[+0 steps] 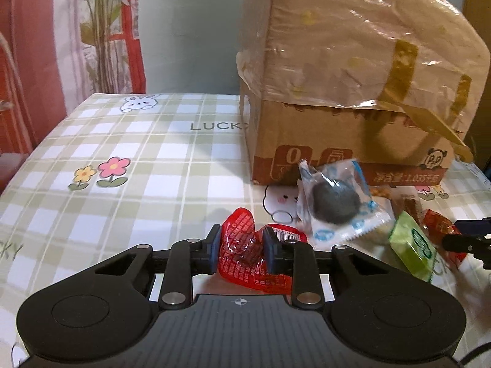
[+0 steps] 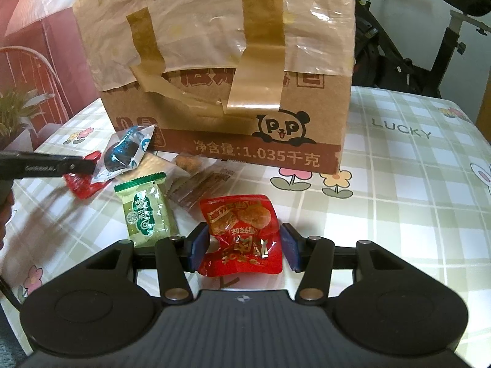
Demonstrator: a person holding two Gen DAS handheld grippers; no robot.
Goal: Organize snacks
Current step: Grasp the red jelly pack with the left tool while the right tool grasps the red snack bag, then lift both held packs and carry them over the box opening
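Observation:
My left gripper [image 1: 242,250] is shut on a crumpled red snack packet [image 1: 245,257], near the table. It also shows in the right wrist view [image 2: 81,181], held by the left gripper [image 2: 76,167]. My right gripper [image 2: 244,247] has its jaws around a red snack pouch [image 2: 242,233] lying on the table; the right pad stands slightly apart from it. A clear packet with a dark round cake [image 1: 334,202] [image 2: 122,153], a green packet [image 1: 412,245] [image 2: 147,211] and a brown bar packet [image 2: 199,187] lie in front of the cardboard box [image 1: 353,92] [image 2: 221,61].
The table carries a green checked cloth [image 1: 138,159] [image 2: 399,184] with flowers and "LUCKY" print. The taped box stands at the back. An exercise bike [image 2: 445,30] stands behind the table on the right. A curtain and plant [image 1: 101,30] are at the left.

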